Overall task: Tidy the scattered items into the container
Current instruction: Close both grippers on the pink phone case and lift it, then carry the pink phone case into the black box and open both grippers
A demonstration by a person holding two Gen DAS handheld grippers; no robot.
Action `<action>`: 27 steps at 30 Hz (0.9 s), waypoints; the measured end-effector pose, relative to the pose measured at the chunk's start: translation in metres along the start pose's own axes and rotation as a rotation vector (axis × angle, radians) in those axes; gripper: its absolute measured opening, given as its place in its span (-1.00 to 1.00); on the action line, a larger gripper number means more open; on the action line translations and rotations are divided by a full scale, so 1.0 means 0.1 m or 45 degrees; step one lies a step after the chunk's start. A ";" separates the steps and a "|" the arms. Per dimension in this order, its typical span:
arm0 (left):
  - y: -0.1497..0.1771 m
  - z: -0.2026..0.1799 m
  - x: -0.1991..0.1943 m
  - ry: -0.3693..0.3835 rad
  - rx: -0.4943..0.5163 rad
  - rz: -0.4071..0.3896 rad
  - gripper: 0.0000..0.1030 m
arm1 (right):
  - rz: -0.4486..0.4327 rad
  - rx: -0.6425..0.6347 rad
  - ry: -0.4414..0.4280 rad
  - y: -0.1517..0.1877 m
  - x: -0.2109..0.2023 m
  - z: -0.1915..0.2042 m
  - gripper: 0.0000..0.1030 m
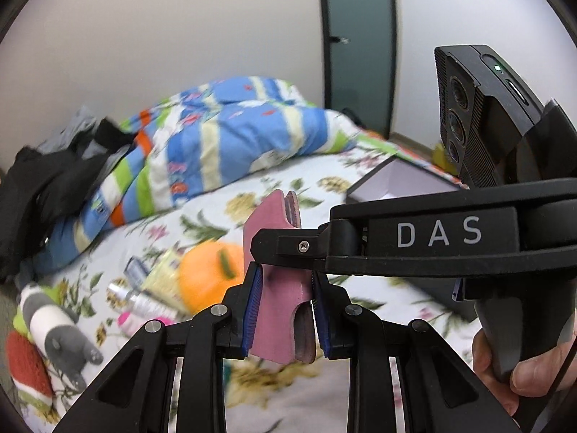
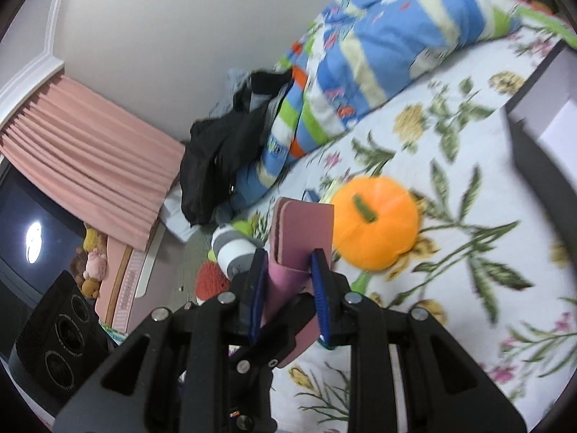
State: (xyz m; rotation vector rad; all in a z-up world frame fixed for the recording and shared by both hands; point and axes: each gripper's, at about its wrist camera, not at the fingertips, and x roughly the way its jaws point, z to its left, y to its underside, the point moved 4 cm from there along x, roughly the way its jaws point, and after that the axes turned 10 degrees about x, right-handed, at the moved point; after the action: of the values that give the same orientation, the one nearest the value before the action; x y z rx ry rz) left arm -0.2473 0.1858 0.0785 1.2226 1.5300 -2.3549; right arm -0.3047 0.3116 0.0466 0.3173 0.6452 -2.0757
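Both grippers clamp the same pink folded pad (image 1: 277, 310), lifted clear above the floral bedsheet (image 1: 360, 176). Left gripper (image 1: 286, 312): blue ribbed pads nearly together, pressing its two faces. Right gripper (image 2: 290, 294): same, jaws narrow, pinching the pad's lower part. In the left view the right gripper's finger crosses in front of the pad.

Pad's long axis runs away from both cameras, far end tilted up; it looks like two soft foam-like layers — the darker inner one is hard to make out.

Below on the sheet: round orange plush pumpkin (image 2: 375, 222) with a green stem and a striped grey plush (image 1: 54, 324); small bottles beside them are blurred. Grey box (image 1: 393, 184), open top, is half hidden behind the right gripper. Striped quilt (image 1: 216, 140) is bunched behind.
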 end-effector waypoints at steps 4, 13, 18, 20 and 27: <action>-0.35 -0.48 -0.02 0.055 0.066 -0.048 -0.47 | -0.102 0.017 0.012 -0.19 -0.59 -0.17 -0.51; -0.97 -1.63 0.28 0.235 0.165 -0.084 -0.47 | -0.294 0.098 0.099 -0.60 -1.75 -0.90 -0.50; -1.16 -2.23 0.54 0.321 0.221 -0.070 -0.47 | -0.365 0.155 0.143 -0.73 -2.19 -1.39 -0.50; -1.20 -2.43 0.65 0.348 0.242 -0.057 -0.47 | -0.387 0.171 0.172 -0.76 -2.33 -1.58 -0.49; -1.21 -2.86 0.91 0.403 0.264 -0.004 -0.47 | -0.408 0.232 0.184 -0.77 -2.50 -2.05 -0.47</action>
State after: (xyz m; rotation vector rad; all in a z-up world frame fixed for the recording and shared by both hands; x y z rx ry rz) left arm -0.2003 0.5053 0.0558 1.7109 1.3865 -2.4656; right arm -0.2349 0.6348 0.0150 0.4984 0.6252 -2.4428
